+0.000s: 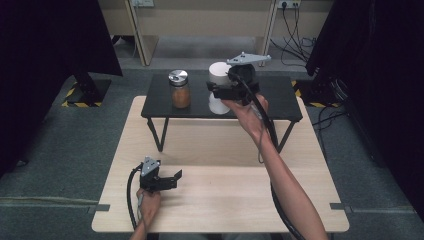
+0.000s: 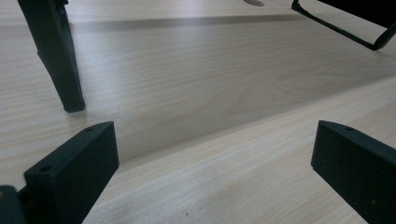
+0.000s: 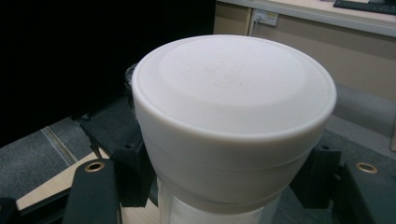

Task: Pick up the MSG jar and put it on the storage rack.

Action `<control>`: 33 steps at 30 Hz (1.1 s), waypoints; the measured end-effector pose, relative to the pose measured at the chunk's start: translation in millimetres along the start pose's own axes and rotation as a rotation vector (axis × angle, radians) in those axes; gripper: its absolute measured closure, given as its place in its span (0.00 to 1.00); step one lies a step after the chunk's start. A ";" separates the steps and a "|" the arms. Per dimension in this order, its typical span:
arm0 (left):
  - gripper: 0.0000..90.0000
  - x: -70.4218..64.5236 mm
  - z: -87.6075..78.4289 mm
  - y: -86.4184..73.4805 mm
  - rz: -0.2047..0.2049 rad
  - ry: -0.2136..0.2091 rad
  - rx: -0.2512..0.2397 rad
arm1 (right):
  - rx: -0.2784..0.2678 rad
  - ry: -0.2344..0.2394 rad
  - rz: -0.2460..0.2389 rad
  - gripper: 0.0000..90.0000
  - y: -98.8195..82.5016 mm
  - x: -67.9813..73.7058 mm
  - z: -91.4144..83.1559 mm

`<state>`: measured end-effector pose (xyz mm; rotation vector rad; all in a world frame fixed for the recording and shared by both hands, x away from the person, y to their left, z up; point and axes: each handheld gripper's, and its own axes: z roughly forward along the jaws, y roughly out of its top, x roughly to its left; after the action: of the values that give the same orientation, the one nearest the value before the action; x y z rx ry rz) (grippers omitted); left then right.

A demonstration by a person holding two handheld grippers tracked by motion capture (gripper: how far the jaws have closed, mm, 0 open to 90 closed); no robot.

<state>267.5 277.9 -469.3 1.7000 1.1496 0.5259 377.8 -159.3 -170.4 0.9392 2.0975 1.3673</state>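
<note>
Pinching a lidded white jar (image 3: pixel 233 126), the right claw (image 1: pixel 220 92) nears an orange-filled glass jar (image 1: pixel 180 90); left claw (image 1: pixel 167 181) spread.

Left gripper (image 2: pixel 212 172) hovers low over the wooden table (image 2: pixel 210 93), jaws spread wide, a black stand leg (image 2: pixel 53 56) just beyond.

Light wood-grain table (image 1: pixel 220 200), rounded corners, standing on grey carpeted floor (image 1: pixel 50 165). Far half carries a low black stand (image 1: pixel 270 100) on thin angled legs. On the stand, left of centre: glass jar (image 1: pixel 180 90) with metal lid and brownish contents, upright.
</note>
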 end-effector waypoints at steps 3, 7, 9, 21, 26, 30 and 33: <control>0.00 0.2 0.3 -0.4 -0.002 -0.001 -0.002 | 0.000 -0.002 0.027 0.39 2.2 -4.3 9.7; 0.00 0.4 0.4 -0.3 -0.002 -0.003 -0.003 | 0.012 -0.030 0.029 0.39 6.7 -4.6 21.5; 0.00 0.4 0.5 -0.2 -0.001 -0.002 -0.002 | 0.015 -0.040 0.034 0.39 8.1 -5.1 26.8; 0.00 0.5 0.8 0.0 0.000 -0.005 -0.002 | 0.011 -0.097 0.065 0.39 -5.6 -6.5 61.9; 0.00 0.1 1.0 0.0 0.003 -0.006 -0.002 | 0.003 -0.116 0.061 0.39 -9.9 -5.6 70.0; 0.00 0.4 0.9 -0.1 0.000 -0.007 -0.002 | -0.008 -0.120 0.044 0.39 -13.4 -4.3 71.6; 0.00 -0.1 0.9 -0.1 0.002 -0.006 -0.002 | -0.009 -0.117 0.046 0.39 -14.3 -4.9 70.9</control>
<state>268.1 277.3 -469.8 1.7001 1.1432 0.5227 426.0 -124.2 -211.6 1.0445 1.9929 1.3103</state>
